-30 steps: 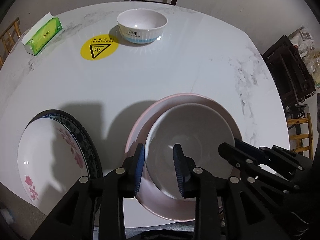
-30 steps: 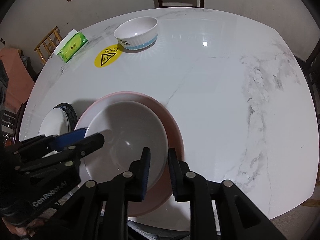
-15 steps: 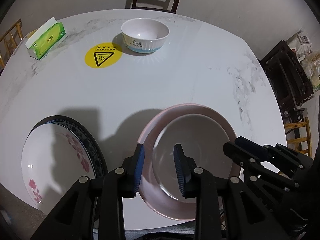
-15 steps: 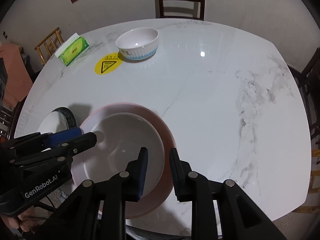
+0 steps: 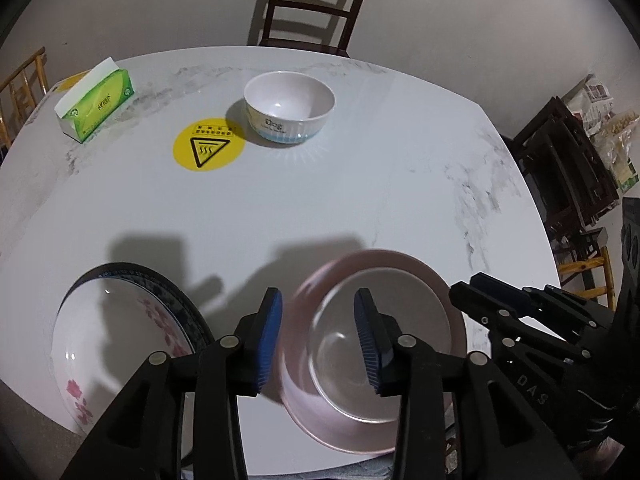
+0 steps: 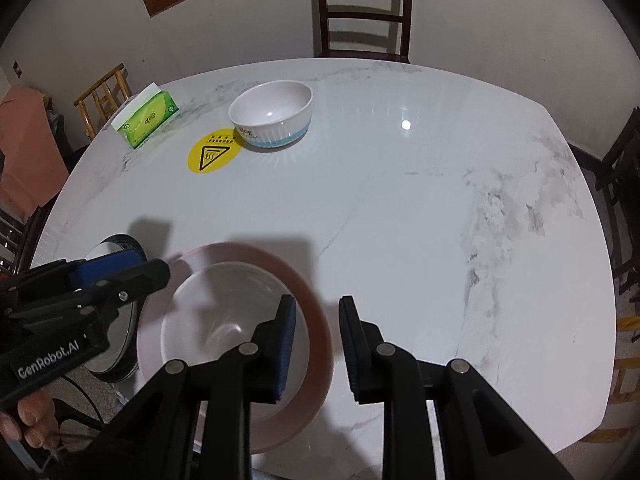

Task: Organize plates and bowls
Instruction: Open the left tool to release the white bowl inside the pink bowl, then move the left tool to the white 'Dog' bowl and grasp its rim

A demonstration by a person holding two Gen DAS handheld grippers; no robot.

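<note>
Left wrist: white marble table (image 5: pixel 360 200)

The table's (image 6: pixel 400 208) middle and right edge lie bare, wide enough to pass. Along the far edge stand 1 ribbed bowl (image 6: pixel 272 114) and 1 tissue box (image 6: pixel 146 120); 2 plates (image 5: pixel 120 344) crowd the near-left edge.

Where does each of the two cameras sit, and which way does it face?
Left wrist: on the left gripper, looking steeply down its opening fingers at the pink plate; right gripper alongside.
Right wrist: on the right gripper, aimed down at the same plate's edge; left gripper and fingertips show.
Both share the white bowl and tissue box.
</note>
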